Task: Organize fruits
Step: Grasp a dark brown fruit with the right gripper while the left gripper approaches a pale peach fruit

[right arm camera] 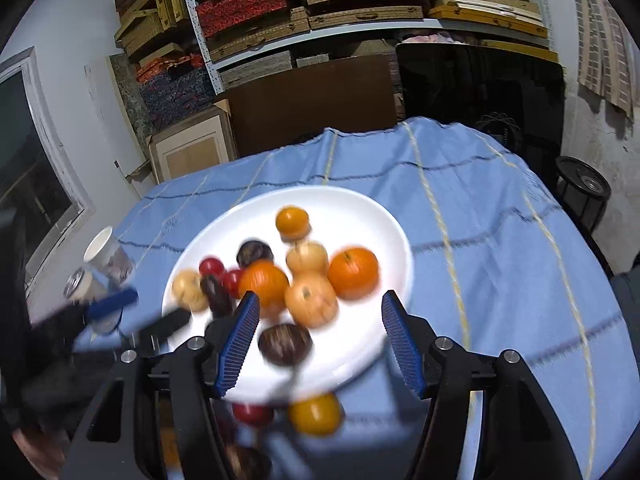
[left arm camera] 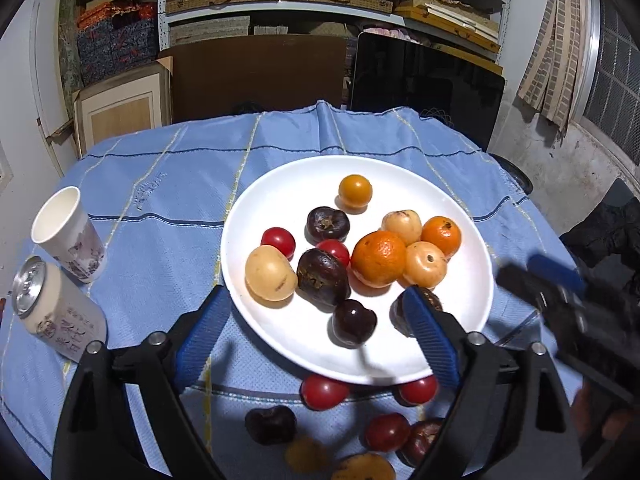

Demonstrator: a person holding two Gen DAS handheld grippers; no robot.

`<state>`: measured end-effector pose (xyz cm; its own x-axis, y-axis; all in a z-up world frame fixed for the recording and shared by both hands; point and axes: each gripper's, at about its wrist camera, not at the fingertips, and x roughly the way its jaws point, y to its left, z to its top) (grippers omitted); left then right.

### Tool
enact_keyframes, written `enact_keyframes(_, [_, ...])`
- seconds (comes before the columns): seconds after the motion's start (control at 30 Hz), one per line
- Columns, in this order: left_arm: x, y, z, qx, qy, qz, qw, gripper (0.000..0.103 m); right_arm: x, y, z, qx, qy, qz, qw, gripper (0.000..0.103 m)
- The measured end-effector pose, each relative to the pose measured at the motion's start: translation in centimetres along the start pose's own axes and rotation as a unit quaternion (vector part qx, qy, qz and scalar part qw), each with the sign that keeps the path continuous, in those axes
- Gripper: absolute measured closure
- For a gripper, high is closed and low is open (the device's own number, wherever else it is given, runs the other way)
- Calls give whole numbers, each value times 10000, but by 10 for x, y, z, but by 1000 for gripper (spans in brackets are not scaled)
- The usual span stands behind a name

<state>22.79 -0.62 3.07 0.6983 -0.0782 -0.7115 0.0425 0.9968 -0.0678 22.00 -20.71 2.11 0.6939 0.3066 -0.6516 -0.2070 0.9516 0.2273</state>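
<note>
Both tongs open and empty: left tongs (left arm camera: pixel 316 330) spread wide over the near rim of the plate (left arm camera: pixel 256 204), right tongs (right arm camera: pixel 320 340) straddling a dark fruit (right arm camera: pixel 285 345) without pressing it.

Risks:
- Round fruit packed touching mid-plate; a nudge to the big orange (left arm camera: pixel 378 258) could roll neighbours off the rim.
- Could clip the plate's near rim on descent, tipping or sliding it on the cloth (left arm camera: pixel 160 200).
- Tongs near each other over the same rim; collision likely if both reach in.
- Soft red tomatoes (left arm camera: pixel 279 241) could bruise if squeezed hard.
- Can (left arm camera: pixel 56 312) and cup (left arm camera: pixel 68 232) at the table's left edge, in sweep range.

Fruit: about a dozen on the plate, mixed orange, yellow, red and dark purple, glossy. Several more loose on the table's near edge, just off the plate, e.g. red one (left arm camera: pixel 324 391).
</note>
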Motion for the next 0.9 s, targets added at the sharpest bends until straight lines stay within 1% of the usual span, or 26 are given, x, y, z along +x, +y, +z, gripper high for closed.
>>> enact_keyframes(0.07, [-10, -2, 0, -28, -38, -122, 9999, 13, -15, -6, -14, 25, 16, -39, 10000, 39])
enact_keyframes(0.13, [-20, -5, 0, -51, -78, -185, 9998, 12, -33, -15, -32, 75, 18, -126, 9999, 38])
enact_keyframes(0.2, [-29, -10, 0, -14, -89, -118, 9999, 12, -45, -23, -47, 125, 63, -179, 9997, 38])
enact_keyframes(0.3, [-48, -15, -7, 111, -147, -26, 9998, 9, -55, -34, -64, 316, 226, -64, 9992, 38])
enact_keyframes(0.33, [-53, -15, -11, 160, -145, 23, 9998, 7, -56, -35, -68, 302, 247, -80, 9992, 37])
enact_keyframes(0.4, [-64, -14, -22, 234, -122, 160, 9995, 7, -58, -32, -74, 226, 236, -146, 9994, 36])
enact_keyframes(0.47, [-72, -6, -36, 145, -85, 288, 9994, 7, -59, -28, -79, 145, 237, -110, 9996, 36])
enact_keyframes(0.53, [-73, 1, -49, 28, 34, 315, 9995, 7, -61, -21, -83, 2, 182, -21, 9998, 36])
enact_keyframes(0.67, [-65, 11, -80, -91, 406, 355, 9985, 7, -58, -8, -90, -244, 307, 110, 9992, 36])
enact_keyframes(0.73, [-59, 13, -89, -116, 517, 327, 9981, 7, -56, -2, -94, -341, 385, 146, 9986, 36])
enact_keyframes(0.8, [-54, 15, -90, -102, 564, 286, 9979, 7, -55, 3, -99, -454, 457, 206, 9977, 36])
enact_keyframes(0.9, [-53, 21, -91, -158, 533, 232, 9982, 7, -50, 20, -104, -829, 583, 312, 9944, 36])
